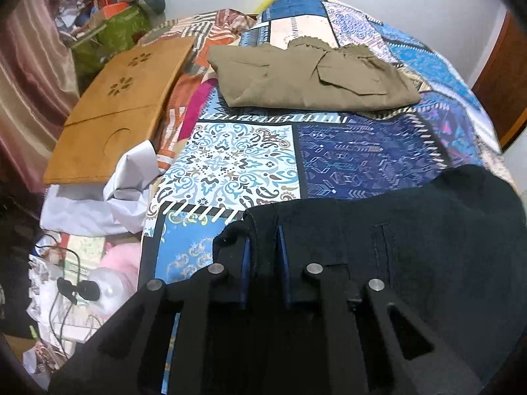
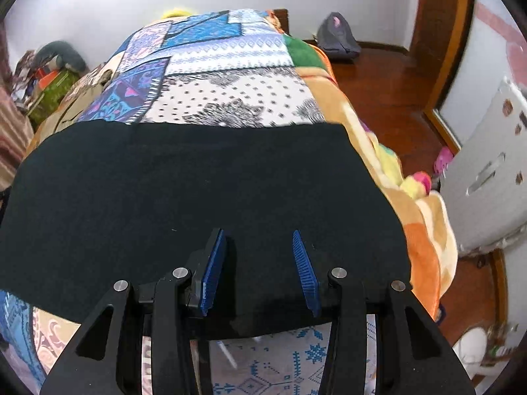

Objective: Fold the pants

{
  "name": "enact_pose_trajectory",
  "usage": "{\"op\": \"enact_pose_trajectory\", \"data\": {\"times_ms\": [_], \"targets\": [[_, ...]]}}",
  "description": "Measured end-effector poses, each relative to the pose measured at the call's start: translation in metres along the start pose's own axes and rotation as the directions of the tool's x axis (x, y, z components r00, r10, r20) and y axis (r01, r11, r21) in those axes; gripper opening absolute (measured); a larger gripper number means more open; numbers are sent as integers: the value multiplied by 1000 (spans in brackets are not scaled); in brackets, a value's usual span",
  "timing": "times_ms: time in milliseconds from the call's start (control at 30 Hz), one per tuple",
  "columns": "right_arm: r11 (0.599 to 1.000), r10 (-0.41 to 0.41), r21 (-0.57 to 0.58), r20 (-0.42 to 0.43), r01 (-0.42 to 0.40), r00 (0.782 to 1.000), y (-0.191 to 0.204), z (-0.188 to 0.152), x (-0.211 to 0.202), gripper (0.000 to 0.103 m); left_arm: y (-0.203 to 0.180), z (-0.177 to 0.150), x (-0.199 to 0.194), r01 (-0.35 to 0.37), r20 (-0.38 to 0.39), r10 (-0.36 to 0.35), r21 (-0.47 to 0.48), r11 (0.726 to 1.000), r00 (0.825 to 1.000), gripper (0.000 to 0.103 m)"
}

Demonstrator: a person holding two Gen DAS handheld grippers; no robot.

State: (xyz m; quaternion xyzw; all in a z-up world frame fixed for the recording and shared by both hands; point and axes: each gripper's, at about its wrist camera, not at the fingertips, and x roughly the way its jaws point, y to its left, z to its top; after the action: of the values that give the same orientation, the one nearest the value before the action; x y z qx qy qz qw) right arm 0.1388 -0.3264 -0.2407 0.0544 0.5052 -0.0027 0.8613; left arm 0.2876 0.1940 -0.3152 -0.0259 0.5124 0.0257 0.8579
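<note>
With our left gripper (image 1: 265,247) pinched on the corner of the black cloth pants (image 2: 197,197) spread across the patterned patchwork bedspread (image 1: 237,161) and our right gripper (image 2: 260,263) standing open over them, we risk a lopsided fold if only the left corner lifts.

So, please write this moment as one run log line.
left gripper: closing on black pants edge | right gripper: open over pants | khaki pants: folded
</note>
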Motion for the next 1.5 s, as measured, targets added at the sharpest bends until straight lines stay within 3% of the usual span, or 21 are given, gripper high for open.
{"op": "enact_pose_trajectory", "data": {"times_ms": [33,167,233,367,533,633,833,1000,1033,1167,1367,1500], "targets": [[1000,2,-22,10,-2,1000,5,4,-4,39,3,-1,-6,3,7,-3,-10,1000,1000,24],[996,48,-82,56,-43,997,27,20,-20,39,11,-9,-35,-44,59,45,-23,999,997,25],[989,80,-129,82,-69,993,46,28,-28,39,17,-19,-53,1,65,1,-36,999,998,25],[977,143,-177,106,-123,984,74,32,-34,39,18,-45,-77,19,63,-19,-10,1000,998,28],[972,171,-179,96,-152,981,92,22,-29,39,19,-91,-101,76,53,-75,-16,997,996,41],[975,173,-157,82,-159,982,93,12,-25,39,20,-112,-100,112,21,-111,-49,992,994,41],[984,155,-101,85,-146,984,79,-1,-34,39,12,-128,-79,162,-22,-164,-89,983,986,41],[995,96,-51,108,-91,989,52,-9,-45,39,7,-132,-61,114,-42,-119,-108,988,992,42],[996,83,-35,111,-79,990,45,-11,-47,39,7,-133,-59,106,-37,-111,-113,988,993,42],[998,33,44,119,-38,992,11,-18,-51,39,0,-133,-62,54,-5,-55,-101,993,998,23],[984,-56,176,111,36,992,-46,-29,-50,39,-11,-129,-85,-49,76,53,-50,998,996,19],[975,-64,217,85,45,994,-64,-31,-39,39,-13,-118,-106,-91,145,95,-36,995,985,18]]}}
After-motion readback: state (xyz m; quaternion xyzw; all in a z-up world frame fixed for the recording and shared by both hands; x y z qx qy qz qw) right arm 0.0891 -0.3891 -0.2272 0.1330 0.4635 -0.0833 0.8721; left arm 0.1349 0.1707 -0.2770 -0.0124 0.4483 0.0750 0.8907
